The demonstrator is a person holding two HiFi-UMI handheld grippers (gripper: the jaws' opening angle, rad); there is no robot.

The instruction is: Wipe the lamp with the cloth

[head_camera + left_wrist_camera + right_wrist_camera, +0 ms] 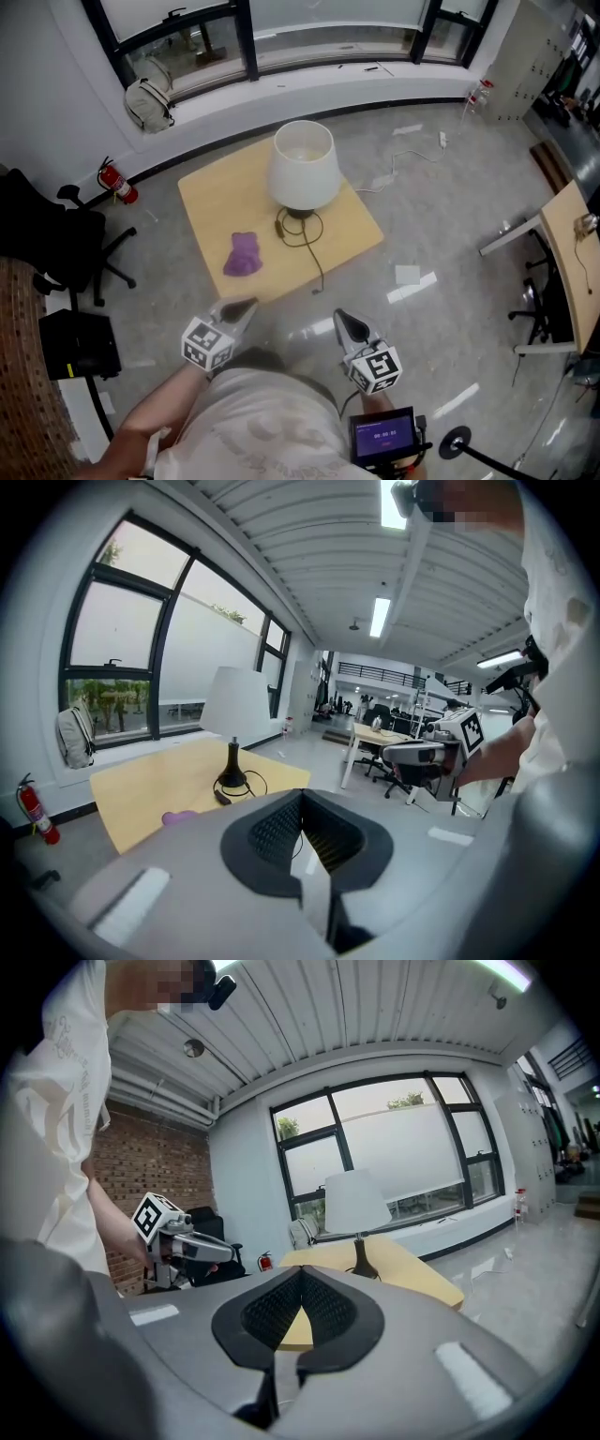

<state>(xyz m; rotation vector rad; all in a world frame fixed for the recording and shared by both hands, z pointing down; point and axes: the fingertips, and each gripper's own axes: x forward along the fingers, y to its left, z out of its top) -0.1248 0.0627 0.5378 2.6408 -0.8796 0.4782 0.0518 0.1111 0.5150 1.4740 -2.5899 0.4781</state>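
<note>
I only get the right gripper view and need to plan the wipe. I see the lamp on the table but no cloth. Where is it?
Observer: The head view shows a purple cloth lying on the table, left of the lamp and nearer the person.
Operator: Does either claw have it?
Observer: No. The left claw and right claw are both shut and empty, and the cloth lies apart from both.
Operator: Anything by the lamp's base I should mind?
Observer: Its cord loops by the base and trails toward the table's near edge.
</note>
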